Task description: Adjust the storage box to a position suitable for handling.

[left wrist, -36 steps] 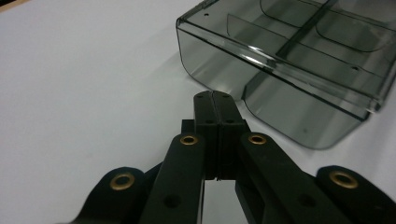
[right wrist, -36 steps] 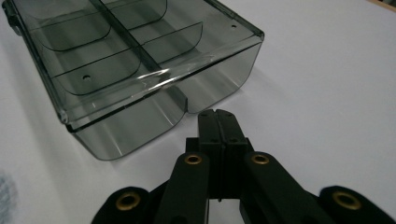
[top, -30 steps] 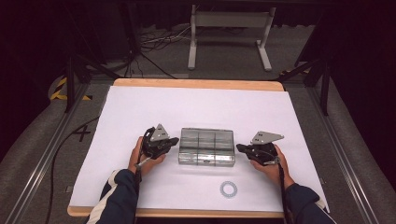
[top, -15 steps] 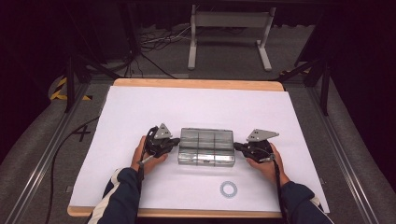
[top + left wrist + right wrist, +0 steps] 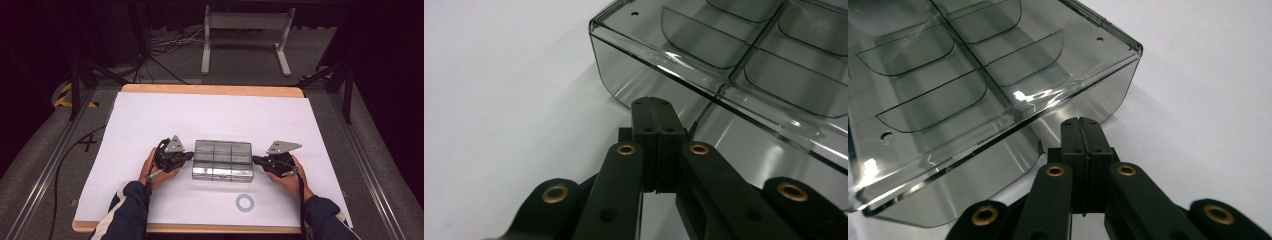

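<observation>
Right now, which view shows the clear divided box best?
The high view: the whole clear box shows there, both ends and its dividers, sitting between the left tongs and right tongs. The left gripper view gives just one end wall and corner; the right gripper view gives the opposite end.

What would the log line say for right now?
left gripper: shut, at box's left end | right gripper: shut, at box's right end | clear plastic box: lid closed, on table | ring: lying near box
</observation>
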Action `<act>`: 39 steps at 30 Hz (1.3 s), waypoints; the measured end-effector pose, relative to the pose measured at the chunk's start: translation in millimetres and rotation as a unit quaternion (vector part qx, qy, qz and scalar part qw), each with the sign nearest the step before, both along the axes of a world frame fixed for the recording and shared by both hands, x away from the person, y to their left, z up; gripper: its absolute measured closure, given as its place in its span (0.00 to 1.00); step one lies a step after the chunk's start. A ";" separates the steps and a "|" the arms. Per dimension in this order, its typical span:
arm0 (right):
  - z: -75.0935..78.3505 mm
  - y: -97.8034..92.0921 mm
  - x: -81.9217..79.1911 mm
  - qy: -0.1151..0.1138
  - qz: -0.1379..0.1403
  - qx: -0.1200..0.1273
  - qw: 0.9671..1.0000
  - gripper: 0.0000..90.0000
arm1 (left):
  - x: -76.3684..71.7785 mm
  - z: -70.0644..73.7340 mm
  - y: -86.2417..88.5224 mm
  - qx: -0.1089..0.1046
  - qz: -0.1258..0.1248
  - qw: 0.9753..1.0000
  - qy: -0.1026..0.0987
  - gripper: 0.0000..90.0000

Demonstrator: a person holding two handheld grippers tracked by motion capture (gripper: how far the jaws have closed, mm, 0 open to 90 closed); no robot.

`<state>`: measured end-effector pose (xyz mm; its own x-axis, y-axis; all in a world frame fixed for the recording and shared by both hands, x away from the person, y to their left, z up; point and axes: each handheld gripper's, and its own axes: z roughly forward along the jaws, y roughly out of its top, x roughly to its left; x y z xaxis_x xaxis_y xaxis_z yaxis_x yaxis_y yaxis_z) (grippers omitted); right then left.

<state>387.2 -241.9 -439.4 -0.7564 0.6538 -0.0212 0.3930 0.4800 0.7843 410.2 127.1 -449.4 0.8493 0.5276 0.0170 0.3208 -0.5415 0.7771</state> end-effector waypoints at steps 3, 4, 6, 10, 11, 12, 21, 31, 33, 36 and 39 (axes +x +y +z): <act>0.4 -1.4 -2.5 0.000 0.002 -0.002 1.000 1.00 | -2.3 -0.2 -0.8 0.000 0.000 1.000 -0.001 1.00; 0.4 -1.4 -3.7 -0.001 0.003 -0.004 1.000 1.00 | -4.3 0.1 -0.1 0.003 -0.004 1.000 -0.002 1.00; 0.3 -1.3 -5.4 0.000 0.006 -0.003 1.000 1.00 | -5.3 0.0 0.1 0.001 -0.004 1.000 0.000 1.00; 0.6 -1.6 -8.5 0.000 0.012 -0.005 1.000 1.00 | -11.6 0.6 1.0 0.005 -0.013 1.000 -0.003 1.00; 0.5 -1.7 -9.0 -0.001 0.013 -0.005 1.000 1.00 | -13.6 0.4 0.9 0.005 -0.014 1.000 -0.002 1.00; 0.5 -1.6 -10.1 -0.001 0.012 -0.005 1.000 1.00 | -14.9 0.9 1.0 0.009 -0.015 1.000 -0.004 1.00; 1.3 -1.8 -21.1 -0.007 0.021 -0.017 1.000 1.00 | -18.7 0.9 -0.7 0.011 -0.016 1.000 -0.006 1.00; 1.7 -0.3 -24.0 -0.014 0.021 -0.028 0.999 1.00 | -18.1 0.5 -0.3 0.010 -0.017 1.000 -0.006 1.00; 1.8 -0.7 -23.5 -0.012 0.022 -0.026 0.999 1.00 | -18.6 0.7 0.0 0.009 -0.018 1.000 -0.008 1.00; 4.2 -3.0 -25.3 -0.010 0.028 -0.021 0.999 1.00 | -23.3 3.9 3.9 0.009 -0.016 1.000 -0.013 0.98; 10.3 -8.4 -32.6 -0.014 0.035 -0.012 0.999 1.00 | -30.3 7.2 16.5 -0.007 -0.009 1.000 -0.017 0.95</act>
<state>354.6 -250.4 -429.0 -0.7995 0.5978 -0.0584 0.3354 0.5250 0.7822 379.8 143.6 -442.2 0.8572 0.5134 0.0394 0.2845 -0.5360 0.7948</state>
